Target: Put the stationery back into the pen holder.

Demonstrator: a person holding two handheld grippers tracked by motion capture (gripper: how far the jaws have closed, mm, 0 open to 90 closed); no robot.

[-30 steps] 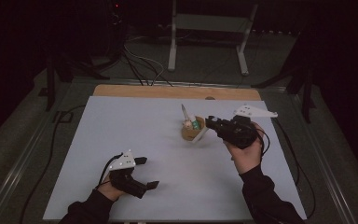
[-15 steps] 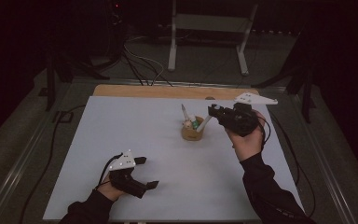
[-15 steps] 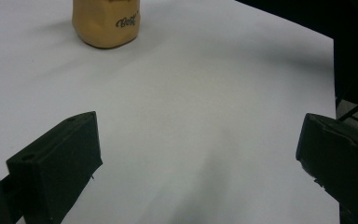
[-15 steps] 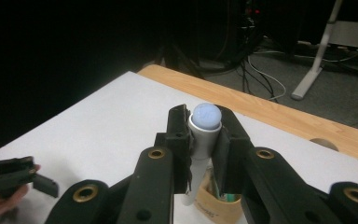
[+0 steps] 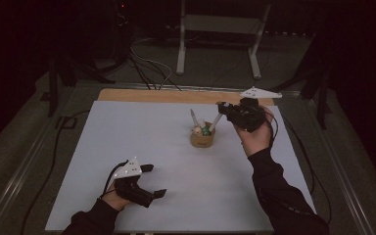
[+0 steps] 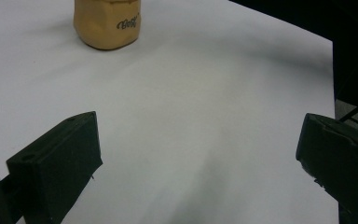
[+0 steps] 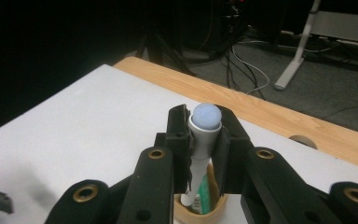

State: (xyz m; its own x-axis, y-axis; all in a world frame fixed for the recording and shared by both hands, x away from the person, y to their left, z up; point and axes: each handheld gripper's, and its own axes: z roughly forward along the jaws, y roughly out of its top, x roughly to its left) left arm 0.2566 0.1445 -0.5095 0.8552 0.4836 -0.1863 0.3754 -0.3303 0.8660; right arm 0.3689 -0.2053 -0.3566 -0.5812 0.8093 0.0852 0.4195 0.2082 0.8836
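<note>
Since the earlier frame, right gripper (image 5: 221,108) has moved toward upper right, clenched on a marker (image 7: 204,135) half-drawn from the cup (image 5: 202,139). Next: lift it clear. Left gripper (image 6: 200,158) rests released.

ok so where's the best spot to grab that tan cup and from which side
Grip the tan cup around its squat body, below the rim, probably coming in level from the near side, where the open left gripper rests on the white mat. Pens stick up out of the top, and the right gripper is shut on the white pen above it, so a grasp from overhead looks crowded.
</note>
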